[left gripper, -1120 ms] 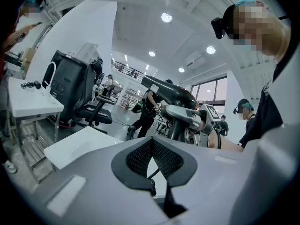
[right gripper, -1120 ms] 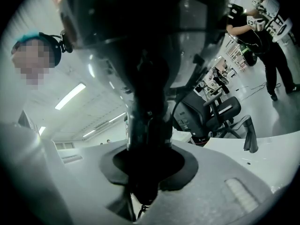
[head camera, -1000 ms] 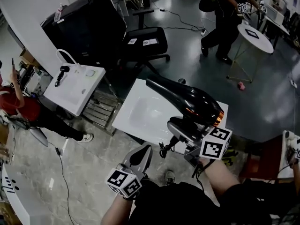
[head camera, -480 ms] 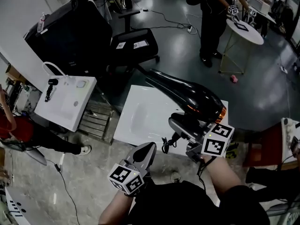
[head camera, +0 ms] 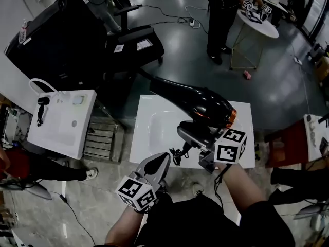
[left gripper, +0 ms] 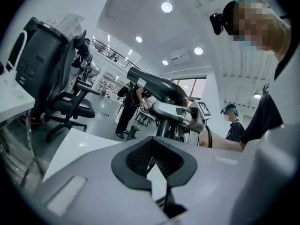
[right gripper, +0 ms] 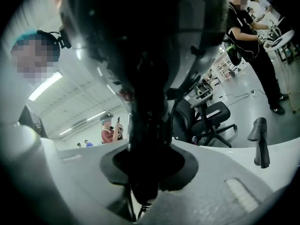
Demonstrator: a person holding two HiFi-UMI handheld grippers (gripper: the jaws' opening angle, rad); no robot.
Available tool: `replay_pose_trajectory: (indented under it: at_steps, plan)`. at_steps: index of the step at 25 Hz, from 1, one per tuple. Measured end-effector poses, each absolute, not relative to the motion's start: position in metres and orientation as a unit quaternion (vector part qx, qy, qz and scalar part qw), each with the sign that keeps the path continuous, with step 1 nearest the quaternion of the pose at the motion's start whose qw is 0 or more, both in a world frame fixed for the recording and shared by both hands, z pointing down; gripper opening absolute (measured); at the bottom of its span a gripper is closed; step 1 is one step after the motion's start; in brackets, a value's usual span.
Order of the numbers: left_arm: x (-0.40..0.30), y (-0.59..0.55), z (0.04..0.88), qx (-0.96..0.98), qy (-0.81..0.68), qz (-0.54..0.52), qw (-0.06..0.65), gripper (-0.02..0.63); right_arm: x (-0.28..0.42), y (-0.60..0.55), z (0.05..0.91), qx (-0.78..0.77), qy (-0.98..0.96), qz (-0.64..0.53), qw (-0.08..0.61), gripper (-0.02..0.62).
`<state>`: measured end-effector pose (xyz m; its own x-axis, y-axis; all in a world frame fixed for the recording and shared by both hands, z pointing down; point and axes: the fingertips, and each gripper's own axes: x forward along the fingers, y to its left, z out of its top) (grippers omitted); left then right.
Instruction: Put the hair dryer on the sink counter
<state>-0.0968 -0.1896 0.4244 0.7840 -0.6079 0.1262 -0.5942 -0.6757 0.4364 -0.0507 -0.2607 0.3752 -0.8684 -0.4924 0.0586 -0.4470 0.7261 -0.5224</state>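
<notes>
A glossy black hair dryer (head camera: 194,103) with an orange ring at its rear hangs above the white sink counter (head camera: 152,138), its nozzle pointing far left. My right gripper (head camera: 191,137) is shut on its handle from below; in the right gripper view the dryer's handle (right gripper: 143,139) fills the gap between the jaws and its body (right gripper: 140,46) looms overhead. My left gripper (head camera: 156,166) hovers at the counter's near edge, shut and holding nothing. The left gripper view shows its own jaws (left gripper: 154,158) closed, with the hair dryer (left gripper: 154,81) and the right gripper (left gripper: 174,112) beyond.
A second white sink unit (head camera: 61,122) with a black faucet stands at the left, a metal rack beside it. A black office chair (head camera: 131,42) and dark cabinet lie beyond the counter. A person (head camera: 221,14) stands by a round white table (head camera: 259,22) at the far right.
The head view has swung, so the floor and furniture have slid across the picture. The hair dryer stays in my right gripper above the counter. The left gripper has barely moved.
</notes>
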Motion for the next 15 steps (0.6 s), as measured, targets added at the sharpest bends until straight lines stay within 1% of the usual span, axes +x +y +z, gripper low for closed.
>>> replay_pose_trajectory:
  at_steps: [15]
  plan:
    - [-0.130,-0.234,0.443,0.936,-0.252,0.012,0.247,0.003,-0.095,-0.318,0.445,-0.281,0.907,-0.313,-0.005,0.089]
